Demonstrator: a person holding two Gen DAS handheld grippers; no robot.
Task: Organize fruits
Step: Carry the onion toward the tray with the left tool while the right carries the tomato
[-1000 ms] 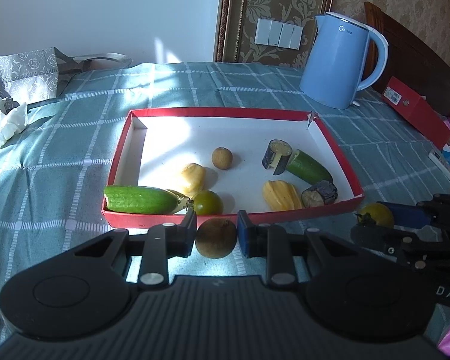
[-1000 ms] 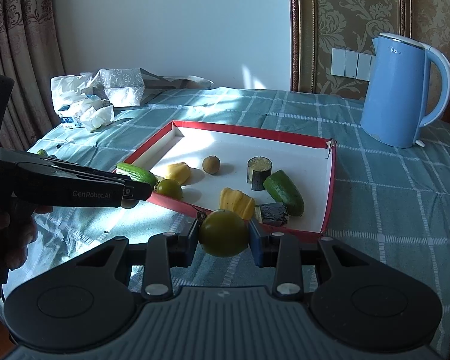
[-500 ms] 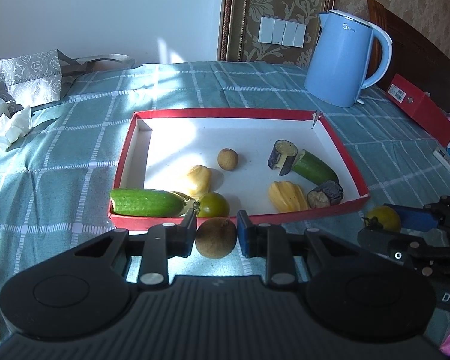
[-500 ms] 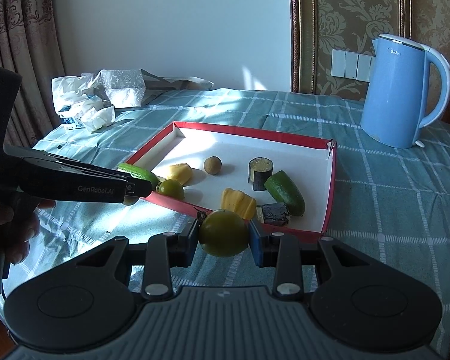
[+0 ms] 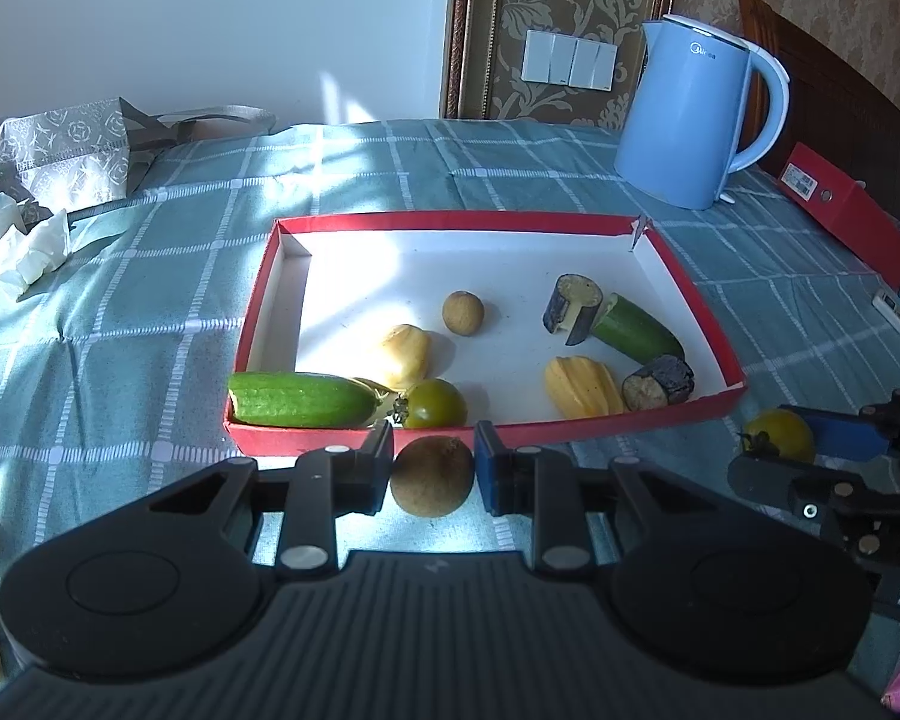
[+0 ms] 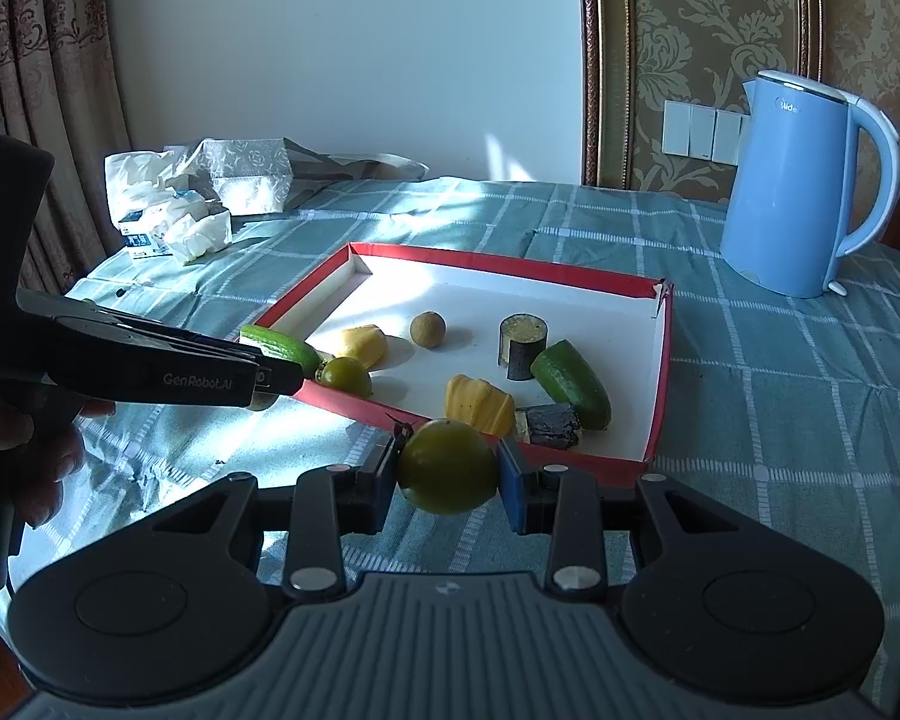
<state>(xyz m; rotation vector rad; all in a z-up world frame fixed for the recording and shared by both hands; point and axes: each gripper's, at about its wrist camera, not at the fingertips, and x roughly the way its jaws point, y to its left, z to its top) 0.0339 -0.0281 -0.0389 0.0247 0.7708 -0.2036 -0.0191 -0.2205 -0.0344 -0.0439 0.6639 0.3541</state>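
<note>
Two fruits in hand, both short of the red tray (image 5: 678, 417).
We have the left gripper (image 5: 432, 468) clamped on a brown longan (image 5: 431, 476) and the right gripper (image 6: 447, 474) clamped on a green tomato (image 6: 447, 466), each fruit pinched between the pads, stem of the tomato poking to the left finger. Both sit just outside the tray's near wall, over the checked cloth. To do it well we likely lift clear of the rim before moving in, then drop the longan beside the other longan (image 5: 462, 312) and the tomato next to the green tomato (image 5: 435, 402) in the near left part, avoiding the cucumber (image 5: 300, 399). Keep squeeze light, tomato looks soft. Grippers are close together, so stagger them.
</note>
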